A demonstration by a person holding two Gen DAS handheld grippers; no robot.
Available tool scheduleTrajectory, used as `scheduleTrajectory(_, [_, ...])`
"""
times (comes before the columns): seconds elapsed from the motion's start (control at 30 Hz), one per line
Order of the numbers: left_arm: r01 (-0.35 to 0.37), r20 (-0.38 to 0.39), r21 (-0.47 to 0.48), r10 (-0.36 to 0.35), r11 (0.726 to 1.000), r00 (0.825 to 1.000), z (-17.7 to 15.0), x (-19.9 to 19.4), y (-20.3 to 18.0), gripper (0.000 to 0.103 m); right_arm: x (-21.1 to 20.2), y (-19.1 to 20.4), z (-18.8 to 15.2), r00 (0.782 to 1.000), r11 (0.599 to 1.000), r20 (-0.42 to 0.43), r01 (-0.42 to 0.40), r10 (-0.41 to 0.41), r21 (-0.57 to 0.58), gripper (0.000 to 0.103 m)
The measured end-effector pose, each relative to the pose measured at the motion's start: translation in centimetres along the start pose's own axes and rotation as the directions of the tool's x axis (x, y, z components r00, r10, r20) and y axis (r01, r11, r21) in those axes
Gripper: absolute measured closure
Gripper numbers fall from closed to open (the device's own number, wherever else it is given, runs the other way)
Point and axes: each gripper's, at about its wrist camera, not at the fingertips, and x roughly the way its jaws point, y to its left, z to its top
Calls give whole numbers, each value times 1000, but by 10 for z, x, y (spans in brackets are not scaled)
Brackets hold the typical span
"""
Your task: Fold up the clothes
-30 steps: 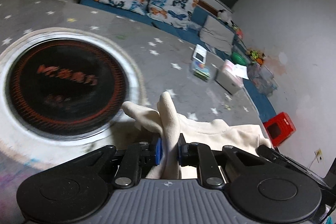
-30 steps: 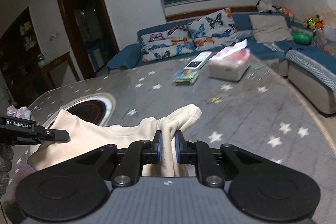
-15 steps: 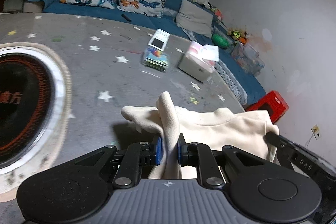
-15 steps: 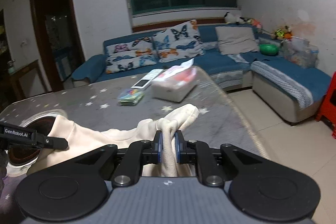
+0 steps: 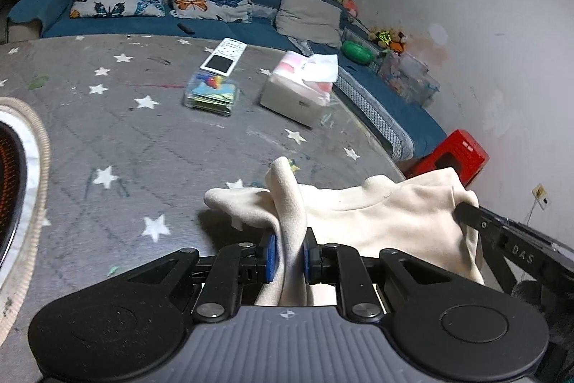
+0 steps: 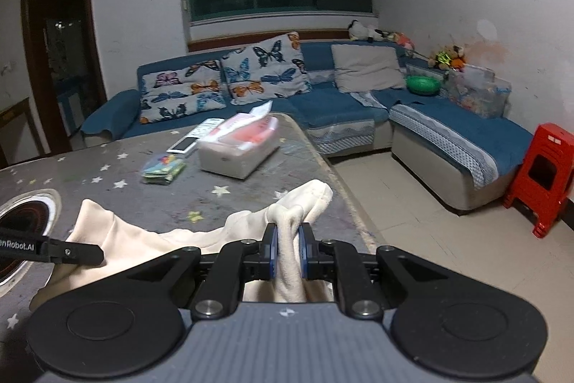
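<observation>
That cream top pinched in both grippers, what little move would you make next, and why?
Probably lower both grippers together toward the grey star-print table to lay it flat. The left gripper and right gripper are each shut on a bunched fold of the cream top, which hangs between them near the table's edge, too rumpled to crease neatly. The tissue box sits well beyond.

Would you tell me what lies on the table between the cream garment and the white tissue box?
Nothing: in the left wrist view the star-patterned table is bare between the cream garment and the tissue box.
</observation>
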Motion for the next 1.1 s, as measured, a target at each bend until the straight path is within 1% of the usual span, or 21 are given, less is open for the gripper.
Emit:
scheduleTrajectory(0.3, [-25,-24,15,25,1000,999,-5,13,1,87,12,-14,-14,998,998,-40,54,-53,11,92])
scheduleTrajectory(0.57, [-44,-41,33,45,999,998,-11,18,1,84,23,-26,-24,995,996,-68,80,-78,34,92])
scheduleTrajectory(0.87, [-50,-58,68,54,996,997,-22,22,-3,85,32,-32,-31,990,993,-91,108,-104,40,92])
scheduleTrajectory(0.93, [-55,-56,74,59,996,997,-23,22,-4,83,34,-33,-33,990,993,-102,107,-102,42,92])
scheduleTrajectory(1.03, [-63,-56,67,67,996,996,-20,21,-2,79,33,-35,-34,988,993,-108,112,-107,40,88])
scheduleTrajectory(1.1, [-70,-50,70,74,995,996,-19,19,-2,75,29,-35,-34,989,993,-104,109,-104,45,87])
